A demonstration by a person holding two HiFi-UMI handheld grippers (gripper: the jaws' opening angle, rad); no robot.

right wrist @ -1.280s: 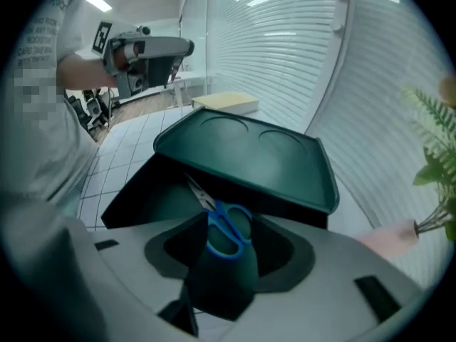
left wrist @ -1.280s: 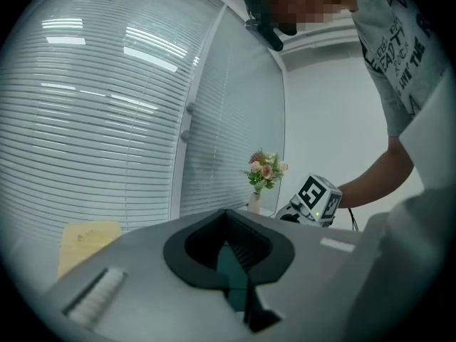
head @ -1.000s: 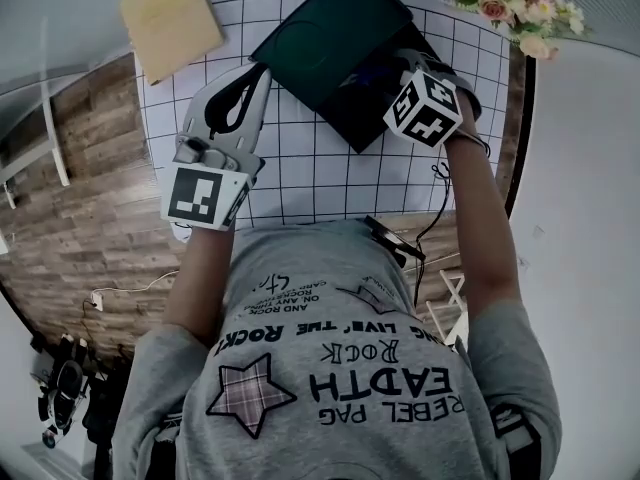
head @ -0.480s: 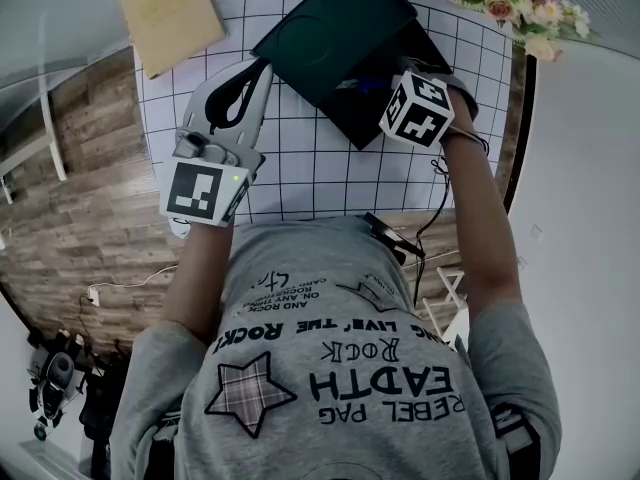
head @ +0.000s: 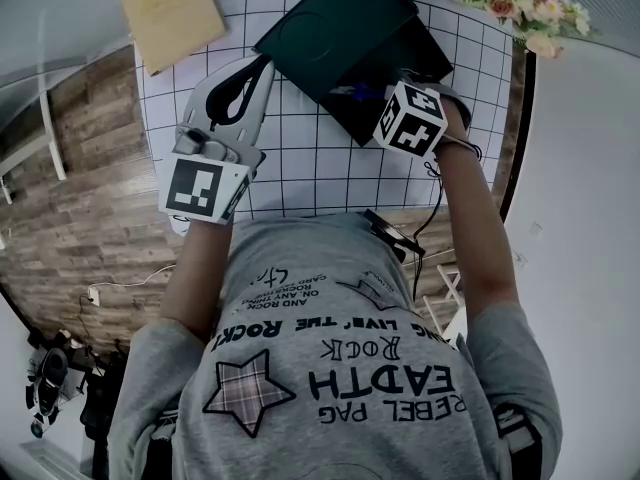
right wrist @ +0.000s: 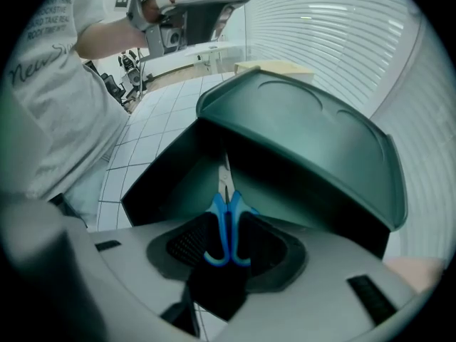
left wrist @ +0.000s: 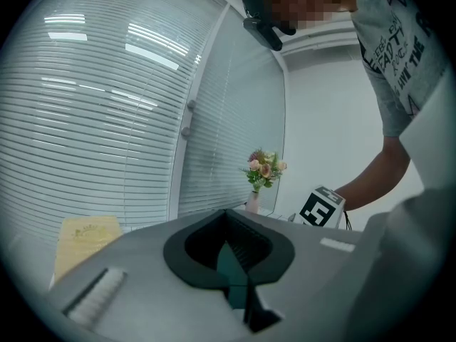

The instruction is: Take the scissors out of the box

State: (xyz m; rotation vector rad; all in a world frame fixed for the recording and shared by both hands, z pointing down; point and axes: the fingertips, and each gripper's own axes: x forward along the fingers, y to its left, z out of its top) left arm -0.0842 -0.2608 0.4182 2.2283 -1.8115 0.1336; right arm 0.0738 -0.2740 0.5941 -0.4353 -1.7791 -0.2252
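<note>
The right gripper (right wrist: 228,256) has drawn back toward the person in the last second, its jaws clamped on the blue-handled scissors (right wrist: 222,223). The blades still point into the open dark green box (right wrist: 306,141), so they look nearly out. The left gripper (head: 262,68) waits beside the box over the gridded white mat (head: 330,168), jaws together and empty.

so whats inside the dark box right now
Only the blade tips of the scissors reach into the box, blue handles clamped in the right gripper. The raised lid covers the rest of the inside, so anything else there cannot be seen.
</note>
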